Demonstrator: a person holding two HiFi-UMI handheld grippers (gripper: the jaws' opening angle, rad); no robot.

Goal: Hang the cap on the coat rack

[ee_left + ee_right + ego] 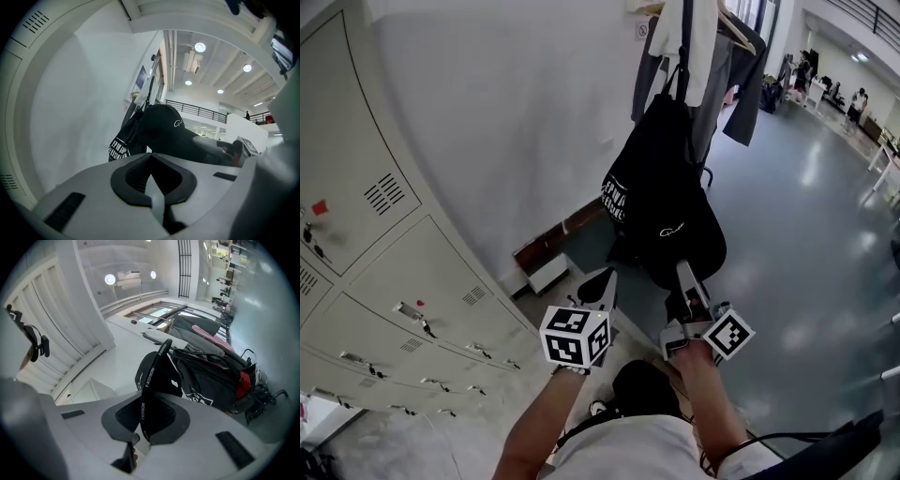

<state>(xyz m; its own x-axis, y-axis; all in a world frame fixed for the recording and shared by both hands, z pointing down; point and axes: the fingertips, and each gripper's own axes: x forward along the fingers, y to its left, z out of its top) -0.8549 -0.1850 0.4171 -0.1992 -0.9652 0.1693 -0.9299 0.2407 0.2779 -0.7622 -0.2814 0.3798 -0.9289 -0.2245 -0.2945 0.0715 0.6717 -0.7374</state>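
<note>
Now one black cap [680, 234], strap [152, 376] in clenched fingers of right gripper [145, 414]; fingers of left gripper [152, 174] together, empty.

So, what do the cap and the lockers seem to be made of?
The cap looks like matte black woven fabric, perhaps cotton or polyester: soft crown, white stitched logo. The lockers look like pale grey painted sheet metal, smooth: punched vent slots and small metal handles suggest this.

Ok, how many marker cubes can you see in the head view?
2. One cube on the left gripper, lower centre; the other cube on the right gripper, beside it.
</note>
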